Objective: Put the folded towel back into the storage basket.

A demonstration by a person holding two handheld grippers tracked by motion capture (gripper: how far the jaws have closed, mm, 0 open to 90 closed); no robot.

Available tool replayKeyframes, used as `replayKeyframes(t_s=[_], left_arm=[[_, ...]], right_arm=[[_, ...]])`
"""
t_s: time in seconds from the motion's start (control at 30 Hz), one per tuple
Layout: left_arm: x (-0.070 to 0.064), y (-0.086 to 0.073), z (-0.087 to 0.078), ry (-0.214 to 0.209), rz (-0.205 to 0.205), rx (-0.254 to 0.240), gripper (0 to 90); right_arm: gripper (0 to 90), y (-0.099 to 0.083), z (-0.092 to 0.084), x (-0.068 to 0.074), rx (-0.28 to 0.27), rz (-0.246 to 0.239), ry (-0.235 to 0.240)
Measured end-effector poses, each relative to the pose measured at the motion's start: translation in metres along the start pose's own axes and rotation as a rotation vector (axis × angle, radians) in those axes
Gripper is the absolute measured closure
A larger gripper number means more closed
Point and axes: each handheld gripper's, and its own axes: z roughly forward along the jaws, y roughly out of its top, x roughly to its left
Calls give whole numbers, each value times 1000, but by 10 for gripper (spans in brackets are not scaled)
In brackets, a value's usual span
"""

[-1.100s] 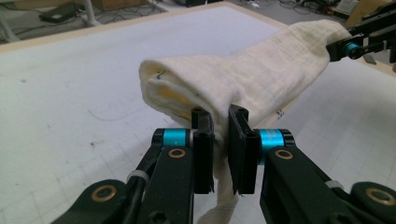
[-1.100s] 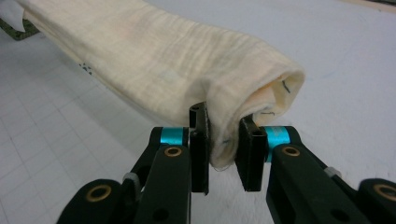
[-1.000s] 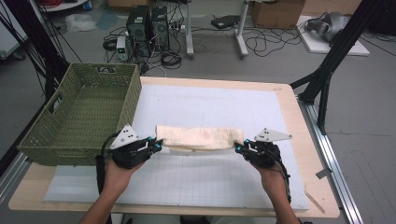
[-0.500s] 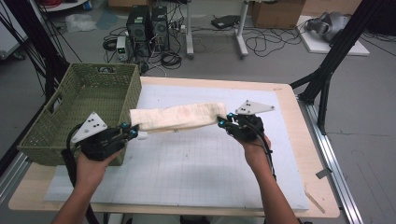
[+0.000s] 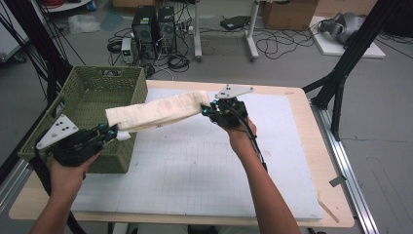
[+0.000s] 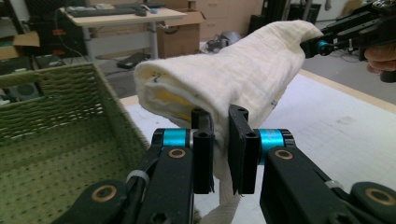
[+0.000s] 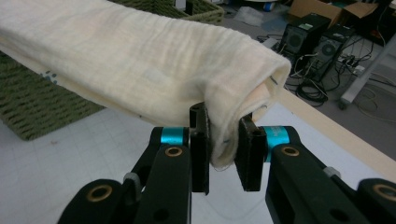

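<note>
A folded cream cloth (image 5: 156,113) hangs stretched in the air between my two grippers, over the table's left part and the basket's right wall. My left gripper (image 5: 111,132) is shut on the cloth's left end, just above the green woven basket (image 5: 85,105). In the left gripper view the cloth (image 6: 233,79) is pinched between my left gripper's jaws (image 6: 220,149). My right gripper (image 5: 208,110) is shut on the right end, higher up over the mat. The right gripper view has the cloth (image 7: 140,60) clamped in my right gripper (image 7: 223,151).
A white gridded mat (image 5: 204,165) covers the wooden table (image 5: 299,105). The basket (image 6: 56,154) stands at the table's left edge. Computer towers (image 5: 153,24), cables and black stand legs (image 5: 341,78) lie on the floor beyond the table.
Both hands have carried the cloth up off the mat and leftward toward the basket. The left end now hangs over the basket's right wall.
</note>
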Motion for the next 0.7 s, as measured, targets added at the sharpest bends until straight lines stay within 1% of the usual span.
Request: replayKeyframes(t_s=[0.27, 0.33, 0.5, 0.57, 0.7], left_arm=[[16, 1, -19, 48, -9, -22, 808], [19, 0, -22, 58, -12, -24, 809], [27, -3, -31, 88, -15, -28, 809], [30, -4, -34, 99, -17, -29, 809], [35, -7, -40, 113, -21, -28, 809]], right_arm=[[783, 35, 31, 7, -10, -25, 11], [783, 42, 40, 8, 0, -29, 11], [783, 57, 61, 13, 2, -35, 19], [783, 62, 68, 16, 0, -45, 18], [784, 72, 85, 22, 14, -48, 17]])
